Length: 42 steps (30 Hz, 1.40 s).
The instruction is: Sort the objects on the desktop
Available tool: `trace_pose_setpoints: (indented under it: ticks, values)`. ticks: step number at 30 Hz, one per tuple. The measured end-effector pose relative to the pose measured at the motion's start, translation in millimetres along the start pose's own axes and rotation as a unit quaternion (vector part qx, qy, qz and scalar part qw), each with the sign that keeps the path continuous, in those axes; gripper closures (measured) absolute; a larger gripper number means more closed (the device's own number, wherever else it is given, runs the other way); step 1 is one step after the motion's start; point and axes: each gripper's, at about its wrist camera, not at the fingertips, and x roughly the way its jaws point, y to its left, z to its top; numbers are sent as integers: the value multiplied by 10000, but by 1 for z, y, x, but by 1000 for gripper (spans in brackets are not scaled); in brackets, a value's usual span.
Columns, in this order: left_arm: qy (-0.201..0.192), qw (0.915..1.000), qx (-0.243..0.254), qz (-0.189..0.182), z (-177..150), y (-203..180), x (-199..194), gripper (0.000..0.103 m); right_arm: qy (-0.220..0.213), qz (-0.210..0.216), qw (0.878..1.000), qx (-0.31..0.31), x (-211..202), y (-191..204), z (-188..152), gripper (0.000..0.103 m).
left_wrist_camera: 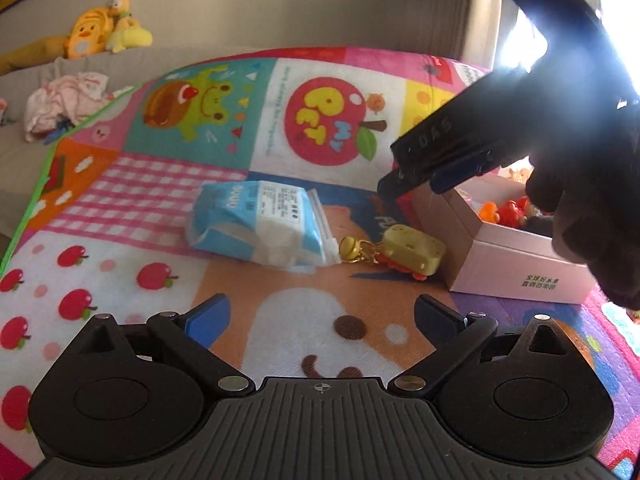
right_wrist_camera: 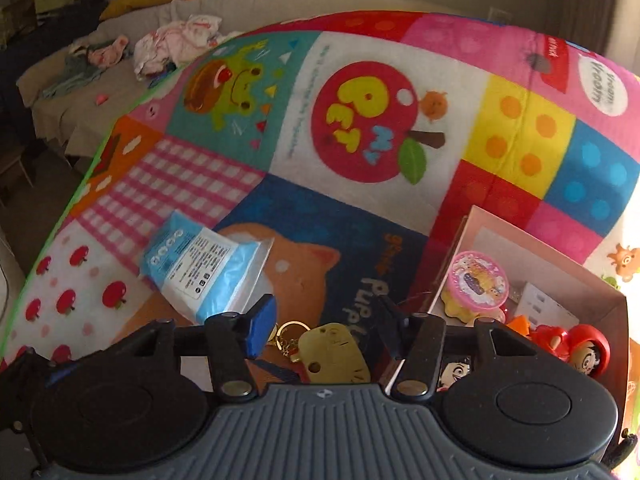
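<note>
Hanging with jaws apart above the cheese keychain (right_wrist_camera: pixel 332 354), which lies beside the pink box (right_wrist_camera: pixel 452 264), the right gripper (right_wrist_camera: pixel 326 328) should pinch its light, stiff body, avoiding the slippery chain.

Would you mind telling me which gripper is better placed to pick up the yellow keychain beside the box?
The right gripper: its open fingers hang straight over the keychain. The left gripper, also open, sits farther back.
</note>
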Motion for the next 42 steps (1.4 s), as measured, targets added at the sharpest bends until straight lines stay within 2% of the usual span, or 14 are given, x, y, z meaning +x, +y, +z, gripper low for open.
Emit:
trace_pose_setpoints:
  ticks: [3,9,11,13,20,23,29,33,35,37,39,42]
  values:
    - [-2,9998,-216,-26,0,10,-2,1,132,-144,9998,-73,15,9,-1,48]
    - [3,9997,-221,-100,0,10,-1,1,191,-347,9988,-274,36,19,-3,49]
    - [6,9997,-235,-95,-1,9,-1,1,177,-371,9985,-365,37,22,-2,53]
    - [34,9997,-220,-85,-1,9,-1,1,260,-256,9988,-312,37,21,-1,66]
    - [103,9999,88,-57,-4,-2,-2,0,485,356,9982,-52,19,12,-15,69]
    - [172,9998,105,-12,-4,-2,-1,0,561,692,9960,27,4,11,-30,76]
    - [291,9995,78,20,-5,-1,1,0,444,934,9946,93,-30,7,-63,75]
    - [338,9994,106,48,-5,-2,2,0,-43,1173,9923,408,-68,-14,-85,75]
    - [358,9993,133,48,-6,-3,2,0,-409,1000,9933,406,-88,-26,-99,70]
    - [389,9990,196,65,-5,-5,3,0,-600,684,9952,349,-101,-39,-117,50]
    - [425,9984,376,53,-5,-11,4,0,-575,414,9969,331,-104,-53,-132,48]
    - [440,9966,690,-25,-6,-22,5,0,-446,-238,9979,402,-98,-78,-152,48]
